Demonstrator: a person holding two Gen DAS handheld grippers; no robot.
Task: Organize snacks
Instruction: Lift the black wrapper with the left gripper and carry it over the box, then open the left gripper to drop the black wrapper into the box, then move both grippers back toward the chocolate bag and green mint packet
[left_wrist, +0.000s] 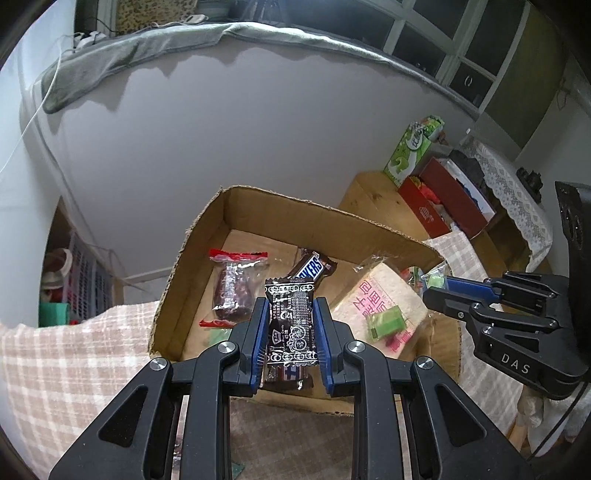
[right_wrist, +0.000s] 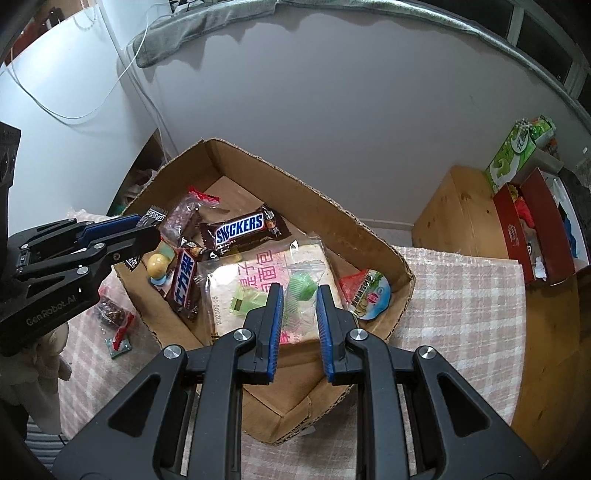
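A shallow cardboard box (left_wrist: 207, 221) (right_wrist: 258, 162) sits on a checked cloth. It holds a Snickers bar (left_wrist: 312, 267) (right_wrist: 240, 229), a red-ended clear snack pack (left_wrist: 232, 284) (right_wrist: 184, 218), a bagged bread slice (left_wrist: 384, 302) (right_wrist: 258, 280) with a green candy (left_wrist: 386, 321) (right_wrist: 303, 286) on it, a second chocolate bar (right_wrist: 183, 282) and a jelly cup (right_wrist: 371, 299). My left gripper (left_wrist: 290, 315) (right_wrist: 142, 230) is shut on a dark brown candy wrapper (left_wrist: 291, 325) above the box's near left edge. My right gripper (right_wrist: 299, 310) (left_wrist: 439, 291) is open and empty over the bread.
A loose red-ended snack (right_wrist: 112, 314) and a small green packet (right_wrist: 118, 345) lie on the cloth (right_wrist: 461, 295) left of the box. A wooden cabinet (right_wrist: 458, 214) with a red box (right_wrist: 532, 229) and a green carton (right_wrist: 511, 157) stands to the right. A white wall is behind.
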